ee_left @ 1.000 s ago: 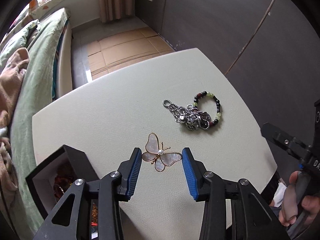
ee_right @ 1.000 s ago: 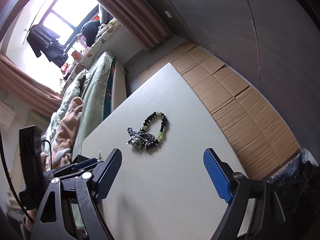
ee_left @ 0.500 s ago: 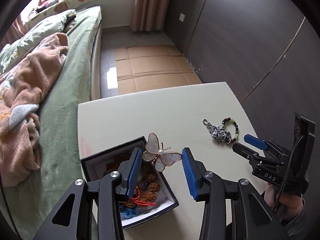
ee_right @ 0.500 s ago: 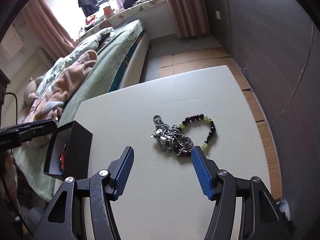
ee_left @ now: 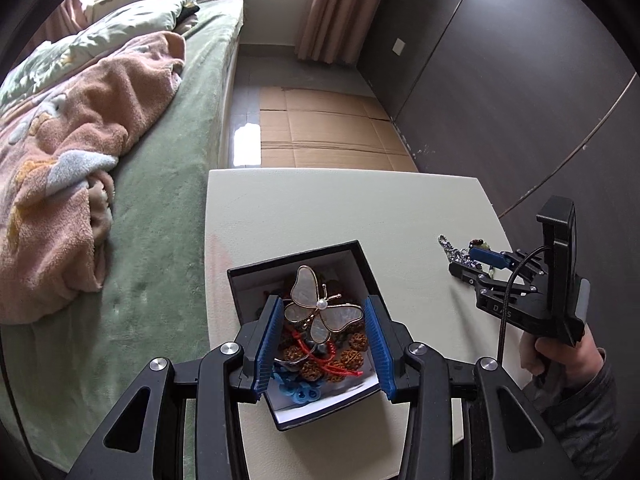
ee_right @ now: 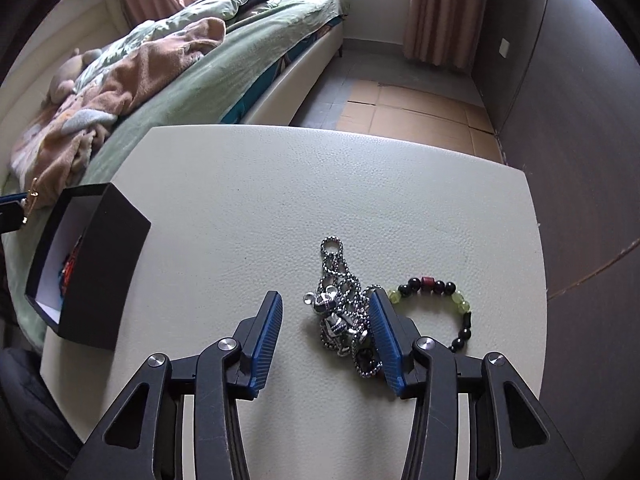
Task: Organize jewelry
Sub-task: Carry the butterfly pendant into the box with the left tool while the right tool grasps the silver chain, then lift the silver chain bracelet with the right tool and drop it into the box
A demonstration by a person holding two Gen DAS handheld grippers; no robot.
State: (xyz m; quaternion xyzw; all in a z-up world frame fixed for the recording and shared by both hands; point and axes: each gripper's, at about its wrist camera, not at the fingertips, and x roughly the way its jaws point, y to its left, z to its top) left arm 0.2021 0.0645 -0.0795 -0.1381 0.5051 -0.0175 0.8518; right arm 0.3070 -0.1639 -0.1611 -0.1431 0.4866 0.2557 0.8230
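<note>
My left gripper (ee_left: 323, 334) is shut on a pearl-white butterfly brooch (ee_left: 320, 307) with a gold rim and holds it above an open black jewelry box (ee_left: 352, 258). The box holds brown beads, red cord and blue pieces. It also shows in the right wrist view (ee_right: 108, 240) at the table's left edge. My right gripper (ee_right: 325, 340) is open, low over the table, its jaws on either side of a silver chain (ee_right: 344, 316). A beaded bracelet (ee_right: 444, 300) of black, green and red beads lies against the chain's right side.
The cream table (ee_right: 280, 184) stands beside a bed with a green cover (ee_left: 160, 160) and a pink blanket (ee_left: 72, 128) on the left. A dark wall (ee_left: 520, 80) runs along the right. Cardboard sheets (ee_left: 320, 128) cover the floor beyond the table.
My left gripper carried the butterfly brooch from the table to above the open box. My right gripper came down and forward to straddle the silver chain, and its jaws narrowed.
</note>
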